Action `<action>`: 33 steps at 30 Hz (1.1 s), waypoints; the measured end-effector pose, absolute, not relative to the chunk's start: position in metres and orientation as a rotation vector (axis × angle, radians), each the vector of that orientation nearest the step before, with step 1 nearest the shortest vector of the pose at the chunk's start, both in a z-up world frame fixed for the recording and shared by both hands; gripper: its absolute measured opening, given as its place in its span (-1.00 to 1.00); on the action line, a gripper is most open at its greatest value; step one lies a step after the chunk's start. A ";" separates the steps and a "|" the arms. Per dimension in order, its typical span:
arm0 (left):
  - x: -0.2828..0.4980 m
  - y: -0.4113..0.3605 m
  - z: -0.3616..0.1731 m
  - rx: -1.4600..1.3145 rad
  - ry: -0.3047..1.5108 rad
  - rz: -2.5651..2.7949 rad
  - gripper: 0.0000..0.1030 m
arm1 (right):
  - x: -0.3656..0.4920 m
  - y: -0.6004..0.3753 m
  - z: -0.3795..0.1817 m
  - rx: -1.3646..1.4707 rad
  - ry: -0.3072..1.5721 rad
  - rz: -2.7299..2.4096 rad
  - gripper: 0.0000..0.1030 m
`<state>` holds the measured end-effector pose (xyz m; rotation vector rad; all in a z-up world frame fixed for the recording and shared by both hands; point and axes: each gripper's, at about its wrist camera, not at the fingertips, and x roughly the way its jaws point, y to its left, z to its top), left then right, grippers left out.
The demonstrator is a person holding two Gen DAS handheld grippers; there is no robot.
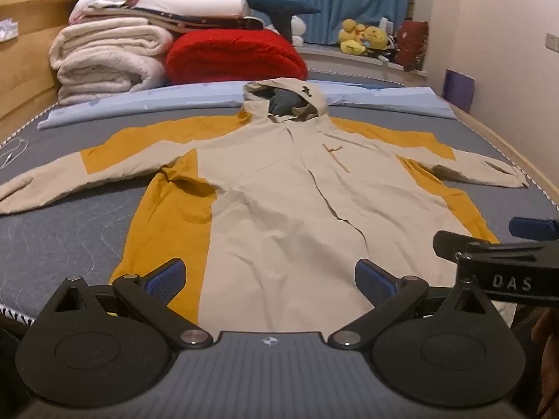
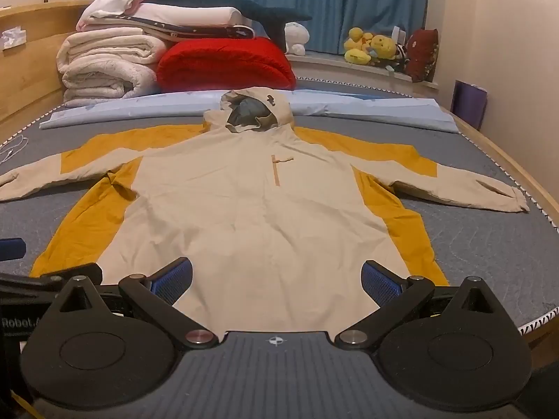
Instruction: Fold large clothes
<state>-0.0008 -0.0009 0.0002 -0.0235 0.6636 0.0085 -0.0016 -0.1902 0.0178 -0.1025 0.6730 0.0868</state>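
Grey quilted mattress [image 2: 489, 244] fills both views, with a wooden headboard [image 1: 24, 70] along the left edge and blue curtains [image 2: 332, 3] at the top. Upper left of each frame holds a stack of folded white blankets [image 1: 104, 59], then a red blanket [image 1: 234, 56] beside it, and further right yellow plush toys [image 2: 370, 49] on a ledge. A pale blue sheet [image 1: 384, 99] lies across the mattress behind the hood.

Across the middle lies the jacket [image 2: 251, 216], spread flat and front side up, hood [image 2: 256, 108] toward the top of the frame and hem toward the bottom. It is cream with mustard-yellow panels down both sides and over the shoulders. Both sleeves stretch straight out to left and right. A closed front zip and a small chest pocket show, and the cloth is lightly wrinkled.

At the bottom of its own view, the left gripper [image 1: 269, 279] is spread wide over the hem, grasping nothing. Likewise the right gripper [image 2: 276, 279] is released, its blue pads [image 2: 379, 282] apart above the hem.
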 end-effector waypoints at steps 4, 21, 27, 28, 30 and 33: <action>-0.005 0.000 0.005 -0.018 0.662 -0.001 0.99 | -0.001 -0.189 0.018 -0.102 0.671 0.084 0.97; 0.001 0.001 -0.001 -0.041 0.687 0.002 0.99 | 0.000 -0.186 0.017 -0.097 0.665 0.087 0.97; 0.002 0.001 -0.001 -0.039 0.679 0.002 0.99 | 0.001 -0.186 0.017 -0.099 0.664 0.087 0.97; 0.002 0.001 -0.001 -0.053 0.707 -0.003 0.99 | 0.001 -0.186 0.017 -0.099 0.664 0.088 0.97; 0.002 0.002 -0.001 -0.057 0.709 -0.004 0.99 | 0.001 -0.186 0.017 -0.100 0.663 0.087 0.97; 0.002 0.001 -0.002 -0.043 0.685 0.000 0.99 | 0.002 -0.186 0.017 -0.099 0.662 0.088 0.97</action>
